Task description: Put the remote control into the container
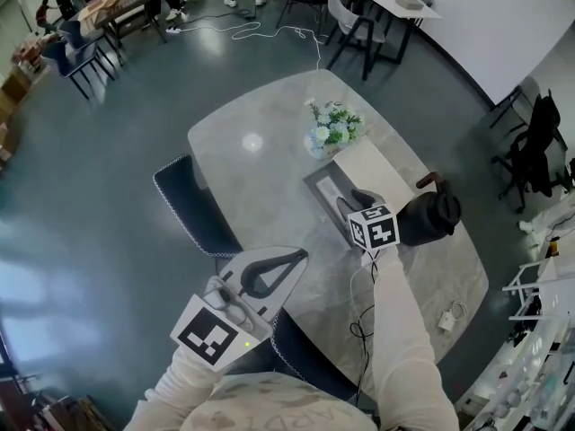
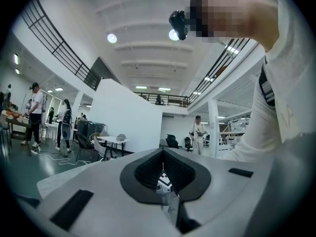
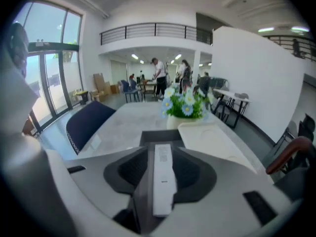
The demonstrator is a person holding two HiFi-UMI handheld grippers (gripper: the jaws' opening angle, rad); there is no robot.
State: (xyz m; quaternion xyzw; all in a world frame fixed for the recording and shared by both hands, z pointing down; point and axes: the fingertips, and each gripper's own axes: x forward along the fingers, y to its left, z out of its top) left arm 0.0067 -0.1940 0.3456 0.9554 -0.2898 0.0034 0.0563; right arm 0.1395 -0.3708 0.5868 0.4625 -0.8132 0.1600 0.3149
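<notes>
Large open hall, grey floor; people at desks in the upper left of the head view. Pale marbled table (image 1: 260, 164) at centre frame, with a dark chair (image 1: 193, 206) at its left edge.

On the table: flowers (image 1: 332, 128) toward the top, a white tray (image 1: 382, 173) just below and right of them, and a dark tray (image 1: 322, 178) alongside the white tray's left side. Black kettle (image 1: 431, 218) right of centre. Small white plug (image 1: 446, 320) with its cord at lower right.

Right gripper (image 1: 349, 200) is low over the near end of the dark tray and points up-frame. In its own view the white remote (image 3: 163, 181) lies lengthwise between the jaws. Both jaws are clenched against its long sides, with no gap seen. The remote's far end reaches the near edge of the dark tray, and the head view hides the remote under the gripper.

Left gripper (image 1: 296, 257) sits at lower centre, off the table's near corner and above the chair. Its jaws are together, tips meeting, nothing gripped.
</notes>
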